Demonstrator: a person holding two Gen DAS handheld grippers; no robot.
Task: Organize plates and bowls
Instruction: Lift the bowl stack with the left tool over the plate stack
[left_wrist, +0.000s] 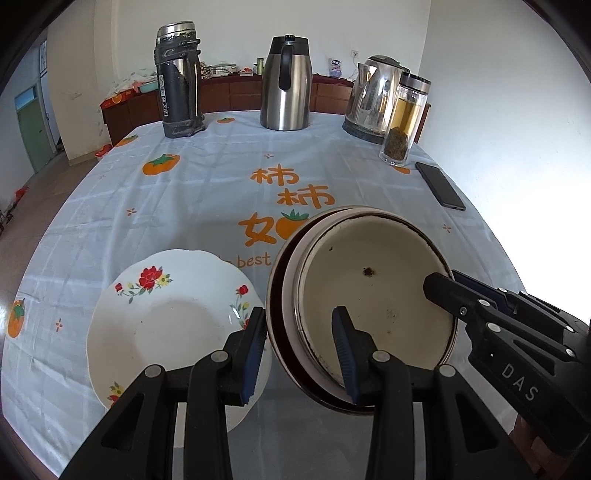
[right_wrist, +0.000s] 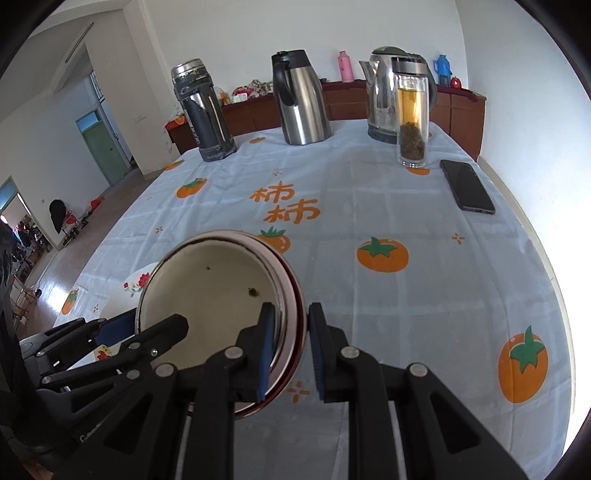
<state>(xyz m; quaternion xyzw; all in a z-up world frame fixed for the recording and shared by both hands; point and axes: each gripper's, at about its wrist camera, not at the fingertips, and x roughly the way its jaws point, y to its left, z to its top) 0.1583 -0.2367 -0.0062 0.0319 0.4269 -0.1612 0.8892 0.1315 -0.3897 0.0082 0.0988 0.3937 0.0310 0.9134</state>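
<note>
Stiff enamel bowl (left_wrist: 373, 295), rigid, likely light, chip-prone at the rim; slick inside. Best held at the rim on 2 opposite sides, as here.

Appearance: cream interior with a dark chip near centre and small specks, dark rim line, pinkish outer wall. Looks like 2 nested pieces; cannot confirm.

Position: tilted, apparently raised off the tablecloth (left_wrist: 207, 192), at 4 o'clock of the printed characters. Floral plate (left_wrist: 162, 325) flat on the cloth at 9 o'clock of the bowl, just beside it, partly behind the left finger.

Left gripper (left_wrist: 301, 354): clenched on the bowl rim at its 7 o'clock edge, 1 pad inside, 1 outside.

Right gripper (right_wrist: 291, 354): clamped on the rim at the bowl's 4 o'clock edge, inner pad against the interior wall; outer pad contact not fully visible.

Phone (left_wrist: 439, 186) at 1 o'clock of the bowl, well apart.
</note>
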